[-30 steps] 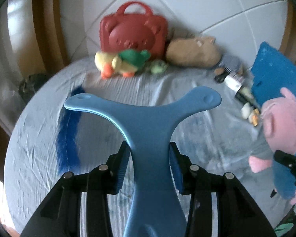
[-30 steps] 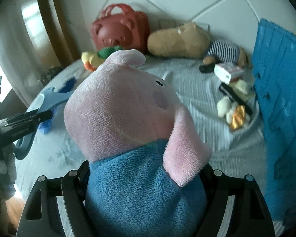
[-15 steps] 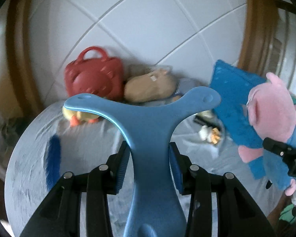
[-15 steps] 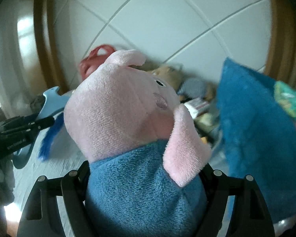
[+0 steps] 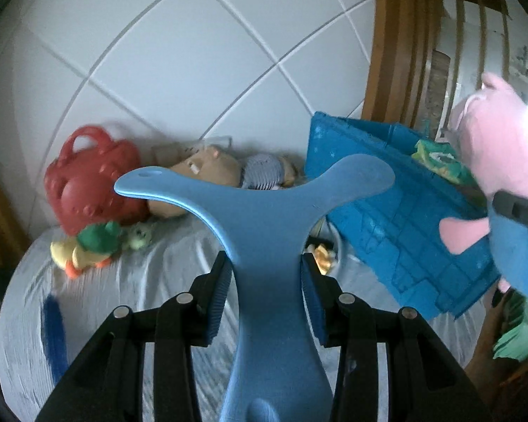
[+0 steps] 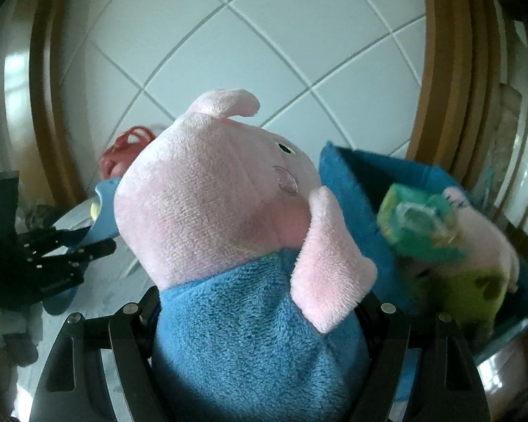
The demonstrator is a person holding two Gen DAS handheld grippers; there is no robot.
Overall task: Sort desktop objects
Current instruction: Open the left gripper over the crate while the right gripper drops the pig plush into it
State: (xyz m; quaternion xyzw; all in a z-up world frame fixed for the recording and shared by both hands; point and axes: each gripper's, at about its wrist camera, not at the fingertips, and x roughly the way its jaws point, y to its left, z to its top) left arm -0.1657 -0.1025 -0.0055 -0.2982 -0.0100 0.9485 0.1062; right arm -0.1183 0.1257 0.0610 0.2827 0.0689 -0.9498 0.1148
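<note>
Fingers of left gripper: blue pads clamped on the stem of a blue forked plastic piece, carried upright above the table.

Fingers of right gripper: pressed into the blue fleece body of a pink pig plush; pads themselves hidden by the fur.

Change over the last second: both views swung upward from tabletop toward wall tiles; pig plush raised and carried rightward, now just beside the open blue bin rather than over the cloth. Same plush seen in the left view at far right, level with the bin's rim.

Bin contents (partly blurred): green packet, second plush in green.

Left on the table: red bear case, tan plush, striped doll, duck toy, small items near the bin foot (too blurred to name).

Assessment: plush likely near drop-off into bin; forked piece next in line. Risk: plush snagging on the near wall at release.
</note>
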